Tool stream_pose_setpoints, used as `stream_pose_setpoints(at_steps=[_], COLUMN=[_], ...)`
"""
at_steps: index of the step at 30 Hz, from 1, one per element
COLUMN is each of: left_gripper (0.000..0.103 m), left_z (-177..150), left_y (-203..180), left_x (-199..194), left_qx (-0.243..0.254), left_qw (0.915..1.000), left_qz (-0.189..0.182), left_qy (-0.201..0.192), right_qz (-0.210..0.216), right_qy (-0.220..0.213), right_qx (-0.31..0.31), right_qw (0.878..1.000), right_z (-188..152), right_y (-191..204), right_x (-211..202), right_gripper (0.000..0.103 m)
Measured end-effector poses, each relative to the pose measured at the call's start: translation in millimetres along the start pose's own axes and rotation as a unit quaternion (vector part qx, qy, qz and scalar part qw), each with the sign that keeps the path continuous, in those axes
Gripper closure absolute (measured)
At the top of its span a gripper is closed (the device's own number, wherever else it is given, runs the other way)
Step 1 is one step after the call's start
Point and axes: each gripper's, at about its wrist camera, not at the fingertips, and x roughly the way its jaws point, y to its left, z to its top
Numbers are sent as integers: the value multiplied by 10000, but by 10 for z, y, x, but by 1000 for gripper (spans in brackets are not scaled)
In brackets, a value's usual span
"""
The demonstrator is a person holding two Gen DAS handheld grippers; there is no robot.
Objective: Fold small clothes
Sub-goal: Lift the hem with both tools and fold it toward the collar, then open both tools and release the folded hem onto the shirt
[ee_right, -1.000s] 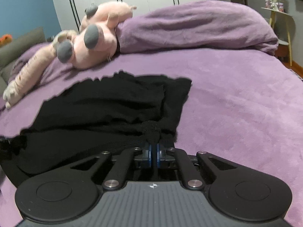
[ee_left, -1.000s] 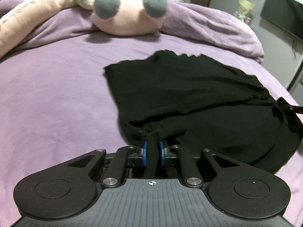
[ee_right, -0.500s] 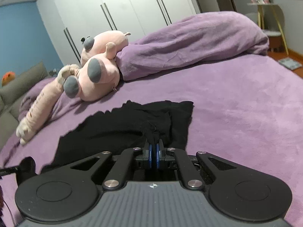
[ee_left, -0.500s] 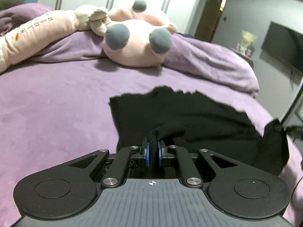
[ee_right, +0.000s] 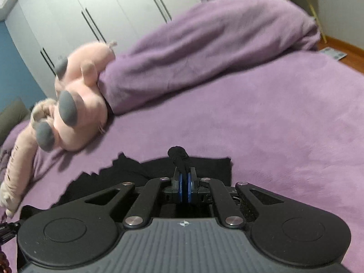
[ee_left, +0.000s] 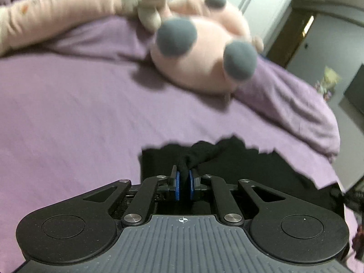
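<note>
I have the left gripper [ee_left: 183, 183] clamped on a bunched fold of the black garment [ee_left: 238, 161], its blue pads [ee_left: 177, 185] pinching the cloth between them. My right gripper [ee_right: 184, 187] is likewise closed tight on another twisted pinch of the same garment [ee_right: 136, 170], the blue pads [ee_right: 180, 187] nearly meeting with a knot of fabric poking out past the tips.

The garment lies on the purple bedspread [ee_left: 68, 118], on the near side of the pink plush toy [ee_left: 204, 56], with an open stretch of bedspread between the two. From the left camera its ragged far edge points toward the toy, and the cloth trails off to the right of my gripper. From the right camera the garment spreads out to the left of my gripper, toward the toy [ee_right: 79, 104], which sits further back on the bed.

A rolled purple duvet [ee_right: 204, 52] lies just beside the toy, touching it, and white wardrobe doors [ee_right: 91, 11] stand behind the toy. Both views are somewhat blurred.
</note>
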Motion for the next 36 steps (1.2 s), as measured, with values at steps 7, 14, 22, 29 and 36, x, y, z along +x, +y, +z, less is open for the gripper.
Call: stream_pose_setpoints(at_steps=[7, 14, 22, 29, 36], left_gripper=[72, 97, 97, 89, 40], left_z=[-134, -73, 431, 596, 174], left_y=[10, -59, -292, -493, -796], left_x=[235, 119, -160, 337, 666], left_qx=[295, 513, 774, 787, 834], left_qw=[9983, 9983, 9956, 9911, 9946], left_qz=[-61, 43, 34, 921, 451], left_qy=[499, 289, -526, -546, -421], right_qz=[74, 97, 241, -136, 146], right_qy=[347, 88, -699, -799, -489], right_qx=[-20, -377, -387, -302, -320], right_qw=[9994, 9992, 9965, 9963, 9982], right_z=[-86, -113, 224, 548, 175], right_y=[-86, -19, 158, 296, 516], right_x=[228, 124, -117, 314, 571], right_gripper=[84, 99, 100, 98, 89])
